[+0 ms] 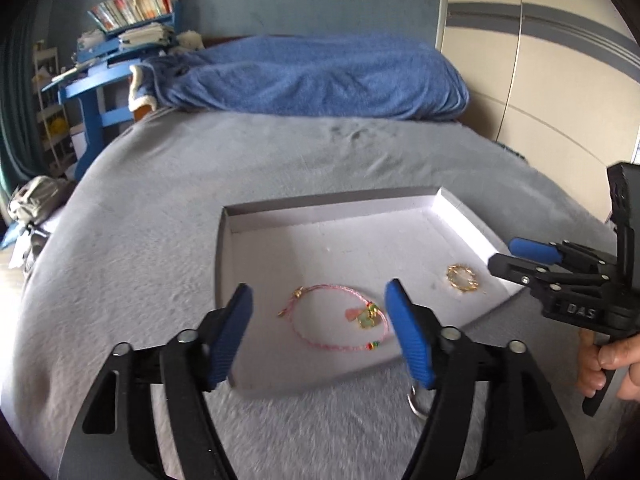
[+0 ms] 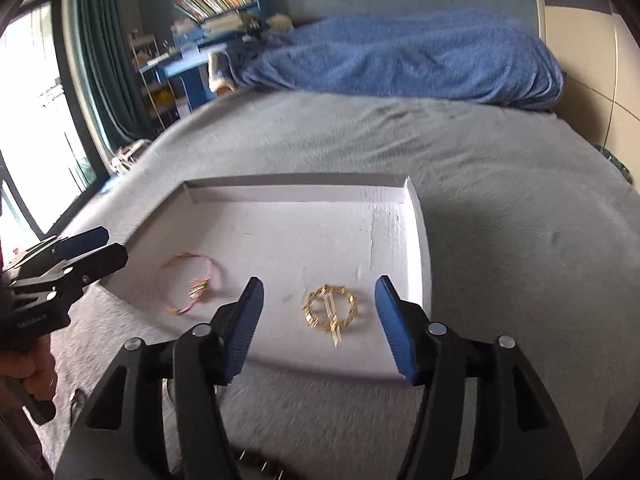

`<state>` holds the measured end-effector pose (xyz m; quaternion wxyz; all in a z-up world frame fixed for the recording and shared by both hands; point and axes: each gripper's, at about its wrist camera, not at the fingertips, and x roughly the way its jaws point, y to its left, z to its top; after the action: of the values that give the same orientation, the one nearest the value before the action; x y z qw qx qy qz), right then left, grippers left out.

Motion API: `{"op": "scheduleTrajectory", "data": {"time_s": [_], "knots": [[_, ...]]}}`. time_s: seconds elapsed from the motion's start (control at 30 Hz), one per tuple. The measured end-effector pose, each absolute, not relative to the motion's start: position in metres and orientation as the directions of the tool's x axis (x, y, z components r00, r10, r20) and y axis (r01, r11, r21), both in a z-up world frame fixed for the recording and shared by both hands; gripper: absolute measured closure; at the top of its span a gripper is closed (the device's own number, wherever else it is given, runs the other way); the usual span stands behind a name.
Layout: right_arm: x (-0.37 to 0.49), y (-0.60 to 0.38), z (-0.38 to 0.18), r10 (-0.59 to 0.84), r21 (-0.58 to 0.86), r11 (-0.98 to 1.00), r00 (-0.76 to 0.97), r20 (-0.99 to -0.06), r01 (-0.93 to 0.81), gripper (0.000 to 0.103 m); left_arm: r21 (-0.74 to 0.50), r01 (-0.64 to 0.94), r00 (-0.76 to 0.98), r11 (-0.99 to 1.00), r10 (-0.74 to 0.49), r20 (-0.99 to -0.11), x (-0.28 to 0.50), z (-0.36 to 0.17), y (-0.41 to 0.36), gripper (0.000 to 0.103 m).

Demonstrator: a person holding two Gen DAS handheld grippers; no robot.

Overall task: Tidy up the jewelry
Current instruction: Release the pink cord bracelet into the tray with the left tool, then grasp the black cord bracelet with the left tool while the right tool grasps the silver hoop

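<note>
Both tools hover over the near edge of a shallow white tray (image 1: pixel 460 216) that lies on a grey bed cover (image 1: pixel 140 240). Left tool (image 1: pixel 319 312) stands with its blue pads well apart and grips nothing; a pink cord bracelet (image 1: pixel 336 320) with small charms lies flat on the tray floor in the gap between them, touching neither pad. Right tool (image 2: pixel 319 310) is likewise spread wide and empty, and a gold chain bracelet (image 2: pixel 330 308) lies on the tray floor between its pads, clear of both.

From the right wrist view, the pink cord bracelet (image 2: pixel 192 286) sits toward the tray's left edge and the gold one toward its right wall (image 2: pixel 420 240), the two well apart with bare floor between. Far half of the tray is unoccupied up to the low back wall. In the left wrist view the right tool (image 1: pixel 516 256) reaches over the tray's right corner, a hand (image 1: pixel 612 364) on its grip.

A small metal ring (image 1: pixel 416 404) lies on the bed cover just outside the tray's near edge, beside the left tool's right finger. Beyond the tray the grey cover runs open to a heaped blue blanket (image 1: pixel 320 76).
</note>
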<state>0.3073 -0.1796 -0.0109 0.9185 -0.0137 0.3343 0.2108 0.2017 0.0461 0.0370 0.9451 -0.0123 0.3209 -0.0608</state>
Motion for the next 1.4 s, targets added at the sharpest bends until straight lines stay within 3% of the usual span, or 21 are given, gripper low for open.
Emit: {"op": "scheduleTrajectory", "data": {"time_s": [0.23, 0.6, 0.93, 1.0, 1.1, 1.17, 1.4], "knots": [[0.254, -0.198, -0.005, 0.382, 0.126, 0.914, 0.71, -0.592, -0.387, 0.031, -0.071, 0.1, 0.798, 0.992, -0.122, -0.59, 0.148, 0.039, 0.062, 0.024], [0.205, -0.226, -0.015, 0.368, 0.173, 0.927, 0.717, -0.592, -0.333, 0.027, -0.065, 0.043, 0.768, 0.997, -0.074, -0.636, 0.075, 0.024, 0.086, 0.02], [0.201, -0.227, -0.023, 0.348, 0.175, 0.935, 0.718, -0.603, -0.307, 0.027, -0.05, 0.063, 0.718, 0.997, -0.08, -0.692, 0.057, 0.007, 0.084, 0.019], [0.202, -0.229, -0.023, 0.349, 0.18, 0.936, 0.717, -0.604, -0.304, 0.027, -0.046, 0.092, 0.687, 0.995, -0.097, -0.72, 0.058, 0.0, 0.079, 0.022], [0.202, -0.23, -0.025, 0.35, 0.19, 0.936, 0.718, -0.602, -0.296, 0.027, -0.04, 0.111, 0.642, 0.993, -0.103, -0.76, 0.062, -0.012, 0.073, 0.044], [0.202, -0.23, -0.025, 0.35, 0.191, 0.936, 0.716, -0.603, -0.297, 0.027, -0.042, 0.112, 0.6, 0.993, -0.101, -0.793, 0.067, -0.022, 0.072, 0.065], [0.2, -0.204, -0.024, 0.391, 0.154, 0.912, 0.696, -0.602, -0.379, 0.027, -0.033, 0.116, 0.579, 0.993, -0.095, -0.81, 0.07, -0.031, 0.07, 0.067]]}}
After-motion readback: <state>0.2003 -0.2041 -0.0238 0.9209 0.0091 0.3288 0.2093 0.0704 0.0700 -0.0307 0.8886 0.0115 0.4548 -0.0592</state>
